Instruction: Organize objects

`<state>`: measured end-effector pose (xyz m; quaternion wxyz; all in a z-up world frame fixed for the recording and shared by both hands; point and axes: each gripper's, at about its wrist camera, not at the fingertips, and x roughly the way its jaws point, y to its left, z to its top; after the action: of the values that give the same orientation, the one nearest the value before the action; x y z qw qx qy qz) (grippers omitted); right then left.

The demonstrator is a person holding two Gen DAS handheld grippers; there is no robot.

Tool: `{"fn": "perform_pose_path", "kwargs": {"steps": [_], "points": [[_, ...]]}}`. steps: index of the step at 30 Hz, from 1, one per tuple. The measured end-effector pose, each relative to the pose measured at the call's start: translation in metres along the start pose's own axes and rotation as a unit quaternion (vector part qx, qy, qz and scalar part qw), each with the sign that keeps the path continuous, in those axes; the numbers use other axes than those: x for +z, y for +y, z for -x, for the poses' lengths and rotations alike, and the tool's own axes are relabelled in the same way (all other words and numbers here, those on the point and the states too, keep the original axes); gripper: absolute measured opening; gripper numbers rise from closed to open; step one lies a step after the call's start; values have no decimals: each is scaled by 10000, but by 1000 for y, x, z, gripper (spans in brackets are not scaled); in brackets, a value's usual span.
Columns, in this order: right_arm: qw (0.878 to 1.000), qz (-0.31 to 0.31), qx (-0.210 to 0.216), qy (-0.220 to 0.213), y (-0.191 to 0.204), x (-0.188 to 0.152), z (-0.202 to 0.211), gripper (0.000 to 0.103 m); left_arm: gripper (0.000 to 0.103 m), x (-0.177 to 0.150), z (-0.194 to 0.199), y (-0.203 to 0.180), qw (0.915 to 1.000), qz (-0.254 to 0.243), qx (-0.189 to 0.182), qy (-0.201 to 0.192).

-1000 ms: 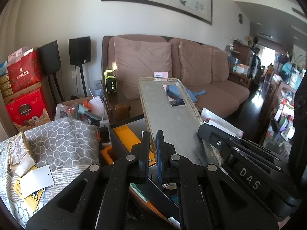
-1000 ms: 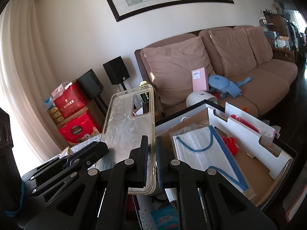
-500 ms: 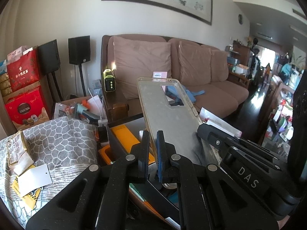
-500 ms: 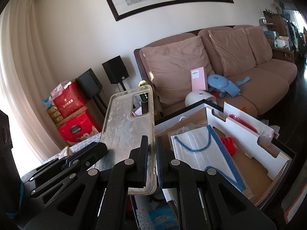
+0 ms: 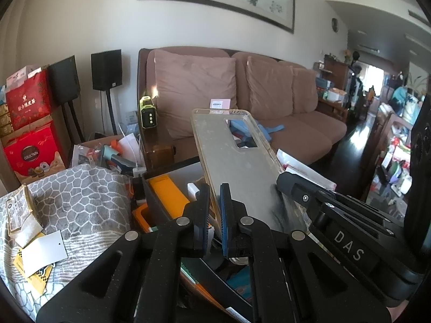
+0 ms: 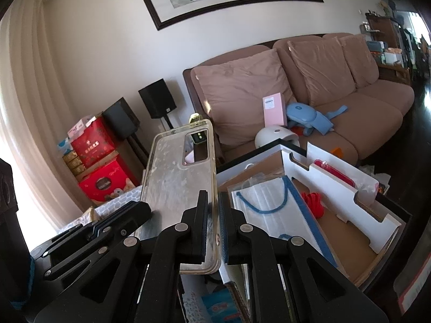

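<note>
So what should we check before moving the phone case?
1. Left gripper pinching the case edge: ok.
2. Right gripper pinching the other edge: ok.
3. Case clear of the clutter below: ok, it is held up.
4. Room in the box beside the mask: ok, bare cardboard shows.
5. Case cracked or bent: cannot tell, it is only scuffed and cloudy.

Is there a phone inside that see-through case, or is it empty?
Empty. The clear phone case shows the room straight through its camera hole, and both grippers, left and right, pinch only its thin edges.
</note>
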<state>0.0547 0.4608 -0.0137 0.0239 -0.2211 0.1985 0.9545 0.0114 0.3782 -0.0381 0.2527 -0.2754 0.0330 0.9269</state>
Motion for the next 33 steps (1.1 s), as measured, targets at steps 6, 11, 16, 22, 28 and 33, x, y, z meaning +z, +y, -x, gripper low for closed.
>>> {"fn": "perform_pose_path", "kwargs": {"steps": [6,11,16,22,28,33], "points": [[10000,-56,-33,-5,-6,2,1,8,7,1,-2,-4,10000,-34,-33,-8],[9999,-110,-31,21,-12,2,1,8,7,1,-4,-8,10000,-80,-50,4],[9999,-165,-38,-16,-17,4,4,8,7,3,-3,-16,9998,-183,-66,-41],[9998,-214,-51,15,-22,5,4,8,7,1,-7,-20,9998,-188,-98,-11],[9997,-240,-69,18,-26,5,4,8,7,0,-9,-23,9997,-196,-127,14],[9996,-262,-103,20,-30,5,5,8,8,0,-10,-27,9996,-241,-130,12]]}}
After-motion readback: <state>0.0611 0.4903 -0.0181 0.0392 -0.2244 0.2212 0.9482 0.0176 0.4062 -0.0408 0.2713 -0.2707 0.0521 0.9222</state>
